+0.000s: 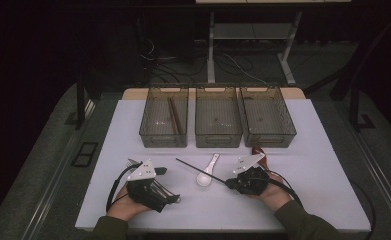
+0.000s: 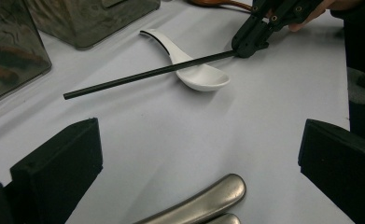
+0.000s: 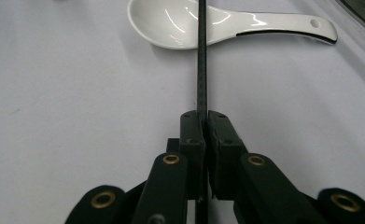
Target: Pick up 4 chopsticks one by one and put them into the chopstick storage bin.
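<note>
A dim room is being shown, with most of the light falling on the white tabletop [image 1: 328, 165] — its far edge is backed by a strip of pale wood. The tabletop is being flanked on both sides by grey floor [image 1: 43, 170], which is fading into near blackness towards the walls. Beyond the far edge, a second table's frame [image 1: 253, 35] is being seen, with pale metal legs and a crossbar — loose cables [image 1: 183, 62] are lying tangled on the floor beneath it. A dark post [image 1: 79, 105] is standing at the left, and a small dark floor plate [image 1: 84, 153] is set beside it.
</note>
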